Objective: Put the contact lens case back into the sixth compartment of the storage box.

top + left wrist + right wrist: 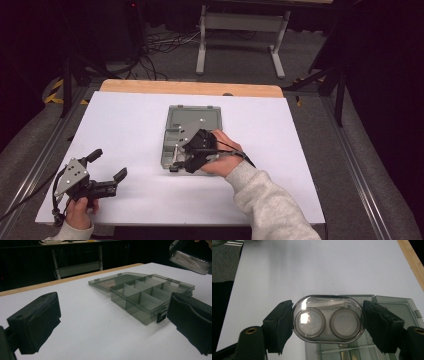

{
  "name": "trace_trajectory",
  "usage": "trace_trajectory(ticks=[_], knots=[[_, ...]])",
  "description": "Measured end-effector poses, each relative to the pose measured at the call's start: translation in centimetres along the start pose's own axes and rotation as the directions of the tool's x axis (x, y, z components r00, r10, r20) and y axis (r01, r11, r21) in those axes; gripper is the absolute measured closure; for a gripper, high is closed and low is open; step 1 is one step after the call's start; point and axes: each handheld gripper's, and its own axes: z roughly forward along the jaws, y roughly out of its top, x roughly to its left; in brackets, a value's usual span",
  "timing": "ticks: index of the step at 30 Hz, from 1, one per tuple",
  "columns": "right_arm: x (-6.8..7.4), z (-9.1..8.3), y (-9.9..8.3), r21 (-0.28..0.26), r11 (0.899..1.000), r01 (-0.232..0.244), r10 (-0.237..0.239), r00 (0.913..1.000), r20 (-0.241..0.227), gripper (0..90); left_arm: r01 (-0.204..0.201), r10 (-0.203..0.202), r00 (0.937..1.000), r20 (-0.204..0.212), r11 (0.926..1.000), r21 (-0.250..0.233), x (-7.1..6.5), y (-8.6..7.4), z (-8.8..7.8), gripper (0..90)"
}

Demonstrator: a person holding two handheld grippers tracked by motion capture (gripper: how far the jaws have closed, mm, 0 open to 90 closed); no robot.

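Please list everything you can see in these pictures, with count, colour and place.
Organiser box: one, smoky grey, lid open flat, middle of the table.
Oval case: one, clear, two round wells inside, held over the box.
Table: one, white top with a wooden far edge.
Desk frame: one, pale grey, on the floor behind the table.
Cables: several, dark, on the floor at the back.
Right gripper: one, black, shut on the case, above the box.
Left gripper: one, black, jaws open, near the table's front left corner.
Hands: two, each holding a gripper; grey sleeves.
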Motion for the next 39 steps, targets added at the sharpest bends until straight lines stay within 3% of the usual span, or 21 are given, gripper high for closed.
trace_trajectory(ticks=[26,39], knots=[[-3.4,1.9,-0.8,0.071,0.997,-0.034,0.032,0.9989,0.035,26.7,0.003,-0.003,1.0,0.001,1.0,-0.001,0.1,0.0,0.0,0.0],[-4.3,2.8,-1.4,0.077,0.996,-0.053,0.05,0.9979,0.04,26.7,0.002,-0.002,1.0,0.001,1.0,0.0,0.0,0.0,0.0,0.0]])
